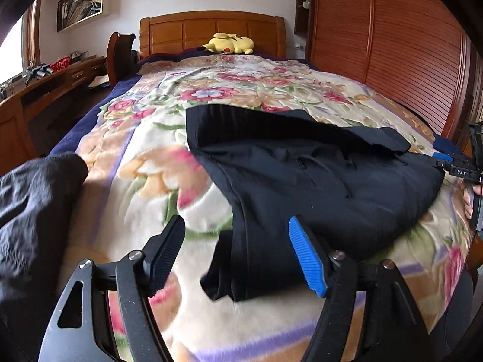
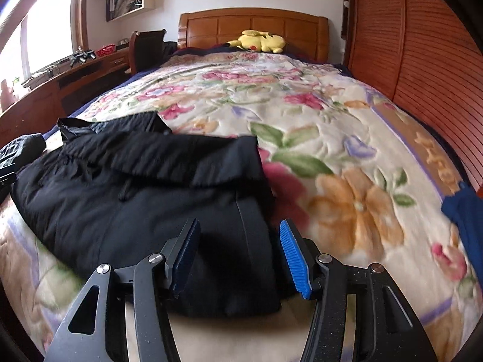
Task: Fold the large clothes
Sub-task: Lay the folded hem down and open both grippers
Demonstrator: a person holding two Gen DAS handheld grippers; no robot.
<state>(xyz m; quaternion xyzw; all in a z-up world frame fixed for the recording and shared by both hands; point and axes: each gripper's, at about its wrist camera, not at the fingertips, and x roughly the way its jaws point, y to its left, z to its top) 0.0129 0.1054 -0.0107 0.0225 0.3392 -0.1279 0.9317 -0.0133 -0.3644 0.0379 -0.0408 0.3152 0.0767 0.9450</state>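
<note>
A large black garment [image 1: 326, 181] lies partly folded on the floral blanket [image 1: 145, 169] near the bed's front edge. My left gripper [image 1: 238, 253] is open, just above its near left corner, holding nothing. In the right wrist view the same garment [image 2: 145, 193] spreads to the left. My right gripper [image 2: 238, 256] is open over its near right edge, with cloth between the jaws but not clamped. The right gripper also shows at the far right of the left wrist view [image 1: 452, 166].
A yellow plush toy [image 1: 228, 43] lies by the wooden headboard [image 1: 211, 27]. A wooden wardrobe [image 1: 392, 45] lines the right side. A desk [image 1: 45, 87] and chair [image 1: 119, 54] stand left. A blue cloth [image 2: 465, 211] lies at the blanket's right edge. A black sleeve [image 1: 33, 199] fills the left.
</note>
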